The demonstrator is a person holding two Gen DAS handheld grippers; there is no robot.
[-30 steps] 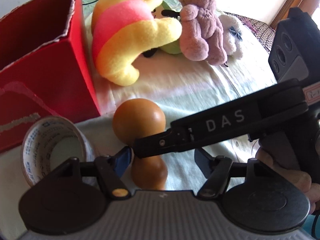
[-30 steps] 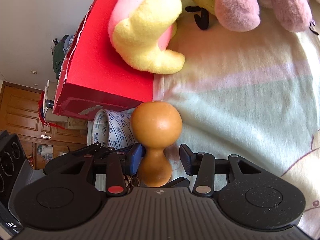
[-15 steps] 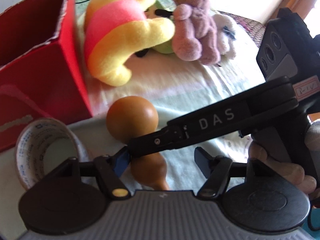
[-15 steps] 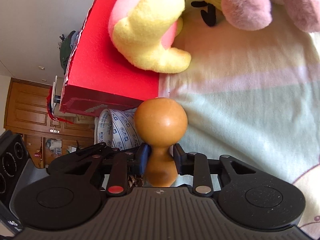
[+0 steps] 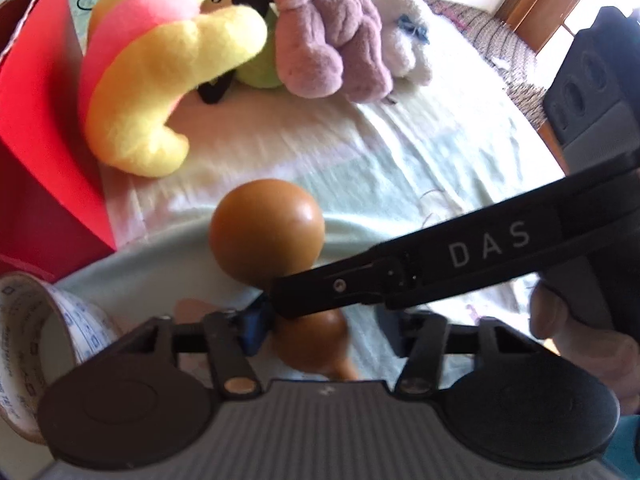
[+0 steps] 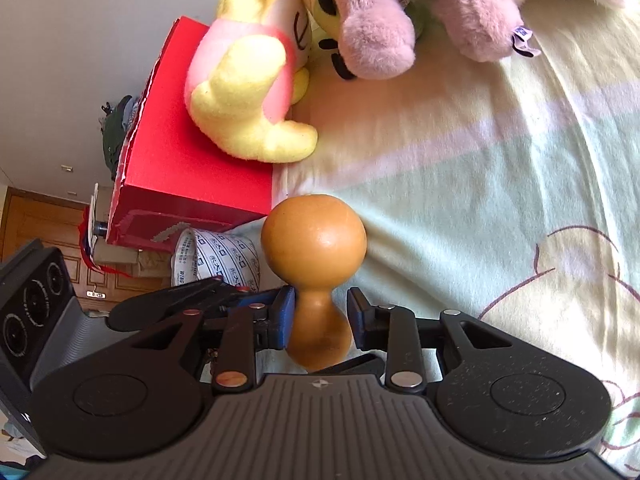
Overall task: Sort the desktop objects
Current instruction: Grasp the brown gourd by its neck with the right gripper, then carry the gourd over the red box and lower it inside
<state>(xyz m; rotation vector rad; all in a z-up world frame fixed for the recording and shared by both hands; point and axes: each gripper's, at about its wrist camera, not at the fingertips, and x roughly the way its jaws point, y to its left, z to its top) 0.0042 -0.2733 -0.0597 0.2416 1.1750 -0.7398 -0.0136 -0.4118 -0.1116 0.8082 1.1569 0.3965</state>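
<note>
The right gripper point(image 6: 320, 316) pointed steeply down at the blanket point(image 6: 480, 208), its jaws narrow around the waist of the gourd point(image 6: 314, 240). The left pad touched the waist; the right pad stood just beside it with a thin gap. Those jaws had just opened slightly. In the left wrist view, the right gripper's finger point(image 5: 440, 268) crossed in front of the gourd point(image 5: 267, 232), with a hand point(image 5: 576, 328) on its handle at the right edge.

The left gripper point(image 5: 324, 332) also tilted down, jaws half wide, having just been closing around the gourd's small lower bulb. Its left pad lay against the bulb; the right pad stood clear.

The gourd's long axis ran away from both cameras, large bulb farthest out, toward the plush toys point(image 5: 168, 80) at the blanket's far edge.

A red box point(image 5: 44, 128) stood at the blanket's left edge; its inside was hidden. A tape roll point(image 5: 32, 344) lay just beside the box.
</note>
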